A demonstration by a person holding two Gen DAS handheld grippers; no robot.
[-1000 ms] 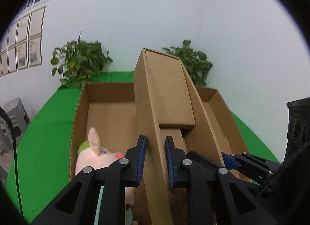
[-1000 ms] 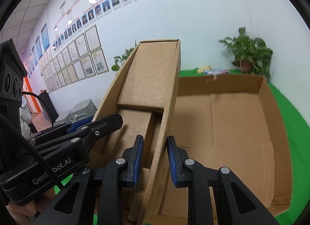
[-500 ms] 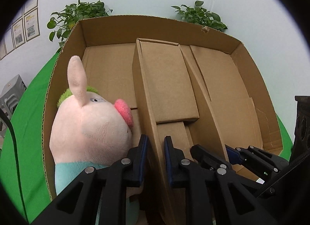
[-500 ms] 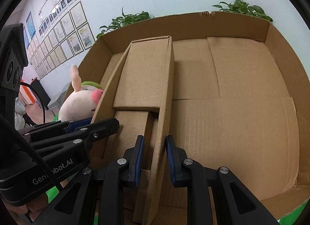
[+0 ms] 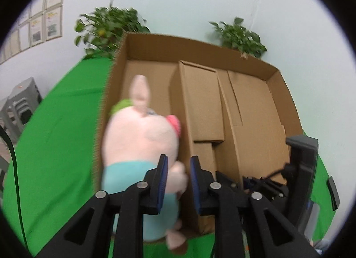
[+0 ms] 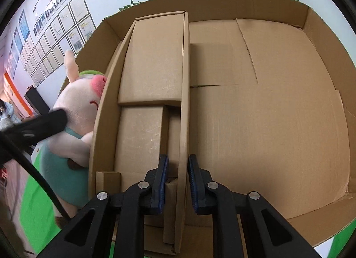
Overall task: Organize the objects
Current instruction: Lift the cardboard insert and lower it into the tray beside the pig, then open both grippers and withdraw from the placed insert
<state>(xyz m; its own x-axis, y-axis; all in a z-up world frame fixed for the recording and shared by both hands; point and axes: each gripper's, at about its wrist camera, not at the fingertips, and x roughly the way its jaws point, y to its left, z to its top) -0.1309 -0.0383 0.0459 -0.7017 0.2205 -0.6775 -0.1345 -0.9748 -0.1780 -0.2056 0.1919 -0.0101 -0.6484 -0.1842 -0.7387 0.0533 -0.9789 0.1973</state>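
Observation:
A small open cardboard box [image 6: 153,93] lies inside a large shallow cardboard box [image 6: 278,124]. My right gripper [image 6: 177,178] is shut on the small box's right wall. A pink plush pig [image 5: 140,140] in a teal outfit leans against the small box's left wall [image 5: 182,111]; it also shows in the right wrist view [image 6: 75,107]. My left gripper [image 5: 177,173] is slightly open, its fingers apart around the pig's arm beside that wall, gripping nothing I can see. The left gripper's finger shows in the right wrist view [image 6: 44,122].
A green cloth [image 5: 55,124] covers the table under the large box. Two potted plants [image 5: 106,27] stand against the white wall behind it. Grey stools [image 5: 20,104] stand at the far left. The large box's right half [image 6: 278,124] holds nothing.
Both boxes went from tilted up to lying flat. My left gripper let go of the small box's left wall and shifted left toward the pig. The right gripper still grips the right wall.

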